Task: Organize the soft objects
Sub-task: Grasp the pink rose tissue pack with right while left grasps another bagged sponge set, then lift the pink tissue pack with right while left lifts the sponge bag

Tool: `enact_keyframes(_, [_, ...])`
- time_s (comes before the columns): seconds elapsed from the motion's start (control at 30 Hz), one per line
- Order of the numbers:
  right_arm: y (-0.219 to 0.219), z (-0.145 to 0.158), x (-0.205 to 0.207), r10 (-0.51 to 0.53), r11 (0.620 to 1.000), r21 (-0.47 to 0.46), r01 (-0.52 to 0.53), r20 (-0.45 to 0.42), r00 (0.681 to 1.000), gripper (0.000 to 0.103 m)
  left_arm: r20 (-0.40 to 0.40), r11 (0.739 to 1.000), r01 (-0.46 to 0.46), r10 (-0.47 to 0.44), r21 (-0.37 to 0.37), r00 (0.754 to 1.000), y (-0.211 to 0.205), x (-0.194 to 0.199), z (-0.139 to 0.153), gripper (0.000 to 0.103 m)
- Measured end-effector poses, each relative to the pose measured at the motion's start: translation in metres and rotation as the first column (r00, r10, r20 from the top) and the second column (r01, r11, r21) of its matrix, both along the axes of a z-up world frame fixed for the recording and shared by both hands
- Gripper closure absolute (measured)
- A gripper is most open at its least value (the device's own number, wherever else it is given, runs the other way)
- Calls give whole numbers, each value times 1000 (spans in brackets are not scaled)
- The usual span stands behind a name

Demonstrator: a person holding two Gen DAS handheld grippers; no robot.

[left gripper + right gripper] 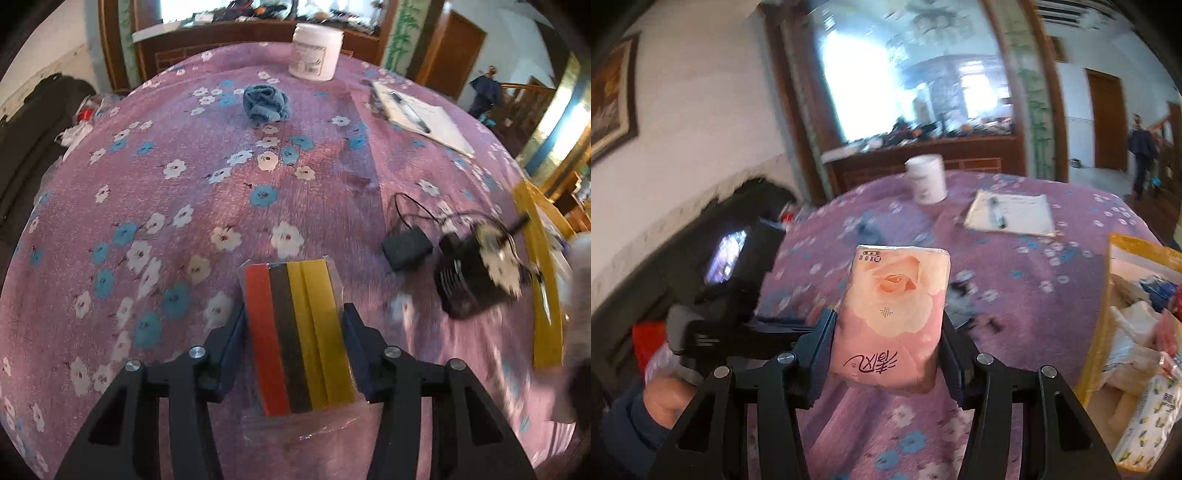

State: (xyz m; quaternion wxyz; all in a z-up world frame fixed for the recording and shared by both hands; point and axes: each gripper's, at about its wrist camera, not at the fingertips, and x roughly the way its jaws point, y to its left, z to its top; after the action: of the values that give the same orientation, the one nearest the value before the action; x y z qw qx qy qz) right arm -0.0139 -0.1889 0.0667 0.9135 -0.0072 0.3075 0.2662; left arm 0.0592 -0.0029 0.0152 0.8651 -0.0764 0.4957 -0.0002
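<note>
Closest to the lens is the pack of coloured sponge strips (299, 339) in clear wrap, red, black and yellow, lying on the flowery purple desk (184, 192) with the left hand-held gripper (295, 347) straddling it; its blue pads sit right against both long sides, so I'd call that a grip just taken, pack not lifted yet. Over on the other side the right hand-held gripper (886, 347) is clamped on a pink rose-print tissue pack (892, 317) and holds it up off the desk. The yellow box (1123, 254) with other soft packs in it sits at the right edge, near the tissue pack. So I reckon we're mid collection: tissues go in the box next, then lift the sponges straight up and carry them over. The blue cloth (266, 103) further back looks untouched.
</note>
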Motion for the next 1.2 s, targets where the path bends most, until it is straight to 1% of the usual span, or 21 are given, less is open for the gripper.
enact_keyframes(0.03, [9,-7,0,22,999,-32,-23,-33,999,47,16,1000,10,-10,0,1000,1,-2,0,54])
enact_keyframes(0.07, [17,-18,3,47,998,-48,-52,-98,994,47,27,1000,15,-15,2,1000,2,-3,0,54])
enact_keyframes(0.1, [21,-25,5,67,996,-53,-75,-144,987,47,29,1000,15,-15,4,999,1,-3,-1,54])
enact_keyframes(0.13, [26,-35,9,68,993,-77,-85,-195,978,47,30,1000,17,-18,11,999,0,-4,0,54])
enact_keyframes(0.17, [29,-46,12,35,990,-128,-66,-231,972,47,35,1000,25,-25,18,999,0,-4,-1,54])
enact_keyframes(0.23, [32,-56,16,15,981,-186,-64,-256,966,47,41,999,32,-34,30,999,-2,-4,-1,54])
enact_keyframes(0.33, [36,-61,15,4,973,-220,-63,-257,966,46,44,998,33,-36,50,998,-5,-5,-1,54])
enact_keyframes(0.37, [39,-63,14,3,966,-249,-66,-246,969,45,45,998,34,-36,56,998,-6,-5,-1,54])
enact_keyframes(0.43, [46,-65,8,-2,953,-297,-62,-210,978,41,48,997,34,-37,63,998,-6,-5,-2,54])
enact_keyframes(0.47, [49,-66,5,-4,951,-305,-57,-196,981,37,48,997,34,-38,68,998,-6,-5,-2,54])
enact_keyframes(0.53, [50,-66,5,-4,951,-305,-55,-192,981,36,49,997,35,-39,73,998,-7,-7,-3,54])
enact_keyframes(0.67, [43,-65,12,-13,965,-258,-44,-214,977,35,49,995,40,-44,90,998,-10,-7,-3,54])
enact_keyframes(0.73, [45,-65,12,-10,962,-269,-48,-210,978,33,49,994,42,-47,98,998,-11,-8,-3,53])
enact_keyframes(0.8, [51,-67,13,9,957,-282,-72,-219,976,20,51,993,44,-49,109,997,-12,-8,-4,53])
enact_keyframes(0.87, [54,-68,13,8,951,-300,-75,-220,975,18,54,993,44,-50,112,997,-13,-8,-4,52])
enact_keyframes(0.97, [50,-67,13,-23,951,-305,-47,-222,975,18,56,992,45,-52,114,997,-13,-8,-4,52])
enact_keyframes(1.0, [48,-66,13,-30,952,-304,-40,-222,975,20,57,992,45,-51,116,997,-13,-9,-4,51])
enact_keyframes(1.03, [47,-66,13,-42,951,-308,-27,-217,975,23,58,992,43,-50,118,997,-13,-9,-4,51])
enact_keyframes(1.1, [44,-64,12,-41,955,-297,-25,-213,976,39,62,992,42,-50,123,997,-14,-9,-5,50])
enact_keyframes(1.13, [44,-63,12,-37,957,-289,-26,-212,977,44,62,991,41,-49,124,997,-14,-9,-5,50])
enact_keyframes(1.2, [44,-63,11,-35,956,-291,-27,-207,978,47,61,991,42,-50,124,997,-14,-9,-5,49])
